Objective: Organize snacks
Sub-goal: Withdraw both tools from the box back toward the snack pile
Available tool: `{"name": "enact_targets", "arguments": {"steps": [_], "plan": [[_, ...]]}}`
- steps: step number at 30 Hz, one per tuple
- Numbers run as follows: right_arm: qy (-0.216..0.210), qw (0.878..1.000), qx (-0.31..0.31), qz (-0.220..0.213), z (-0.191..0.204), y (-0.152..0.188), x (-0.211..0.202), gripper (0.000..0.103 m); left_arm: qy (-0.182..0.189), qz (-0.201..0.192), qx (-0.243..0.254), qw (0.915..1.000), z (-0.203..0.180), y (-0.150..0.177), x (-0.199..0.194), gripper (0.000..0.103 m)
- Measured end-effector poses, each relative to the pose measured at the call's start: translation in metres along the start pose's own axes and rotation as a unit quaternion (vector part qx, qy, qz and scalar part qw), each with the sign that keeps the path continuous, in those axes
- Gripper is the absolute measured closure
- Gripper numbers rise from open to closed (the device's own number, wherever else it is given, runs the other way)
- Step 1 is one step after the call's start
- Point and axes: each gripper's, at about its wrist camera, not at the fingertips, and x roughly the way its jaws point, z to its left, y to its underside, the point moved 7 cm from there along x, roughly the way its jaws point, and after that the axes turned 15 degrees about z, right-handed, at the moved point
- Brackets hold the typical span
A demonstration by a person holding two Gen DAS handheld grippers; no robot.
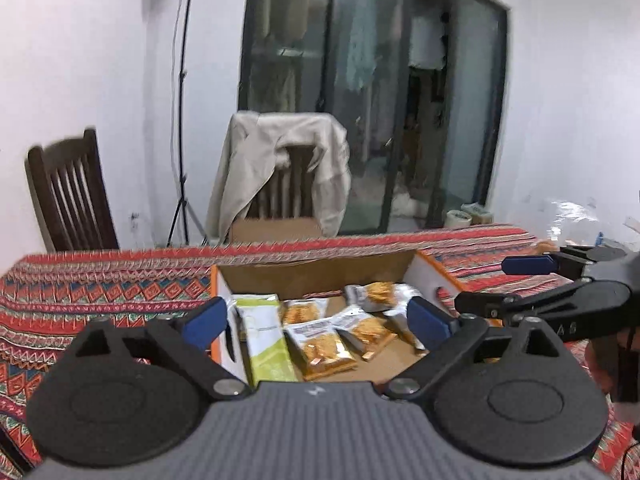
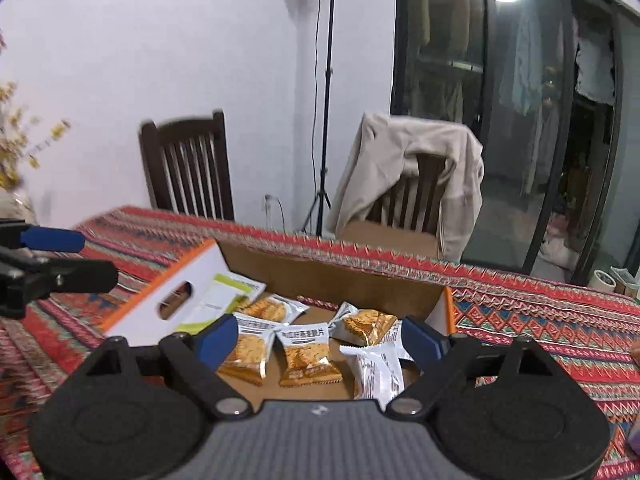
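Note:
An open cardboard box (image 1: 434, 276) with white and orange sides stands on the patterned tablecloth (image 1: 100, 292). Inside it lie several orange-and-silver cracker packets (image 1: 322, 346) and, along its left wall, a green-and-white packet (image 1: 266, 340). My left gripper (image 1: 316, 314) hovers over the near side of the box, open, with nothing between its blue pads. The right gripper (image 1: 508, 284) shows at the right, beside the box. In the right wrist view my right gripper (image 2: 320, 336) is open and empty above the cracker packets (image 2: 308, 356); the box (image 2: 160, 292), the green packet (image 2: 224, 292) and the left gripper (image 2: 80, 258) are also visible.
Two dark wooden chairs (image 1: 68, 196) stand behind the table, one draped with a beige jacket (image 1: 280, 160) and bearing a cardboard box (image 1: 276, 230). A light stand (image 1: 182, 120) rises by the wall. Glass doors (image 1: 400, 100) are behind. Tape rolls (image 1: 458, 218) and clear plastic (image 1: 580, 216) lie far right.

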Motion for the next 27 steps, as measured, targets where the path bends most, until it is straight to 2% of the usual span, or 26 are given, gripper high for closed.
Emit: {"name": "enact_targets", "arguments": {"steps": [4,8,14,18,22,27], "plan": [[-0.011,0.999,0.01,-0.035,0.001,0.026,-0.051,0.012,-0.007,-0.021,0.015,0.9997,-0.021,0.028,-0.035,0.002],[-0.02,0.998,0.02,-0.064,0.003,0.06,-0.092,0.002,-0.025,-0.042,0.022,0.9986,-0.037,0.061,-0.066,0.0],[-0.001,0.995,0.019,-0.095,0.011,0.116,-0.136,0.001,-0.039,-0.065,-0.004,0.9971,-0.047,0.116,-0.101,0.0],[0.017,0.994,0.013,-0.106,0.021,0.157,-0.153,0.0,-0.032,-0.039,-0.038,0.998,-0.049,0.161,-0.102,0.0],[0.006,0.994,0.03,-0.101,0.034,0.206,-0.156,0.0,-0.026,-0.011,-0.048,0.9984,-0.051,0.196,-0.103,0.0],[-0.01,0.996,0.05,-0.074,0.046,0.247,-0.146,0.0,-0.035,-0.012,-0.047,0.9982,-0.046,0.21,-0.108,0.0]]}}
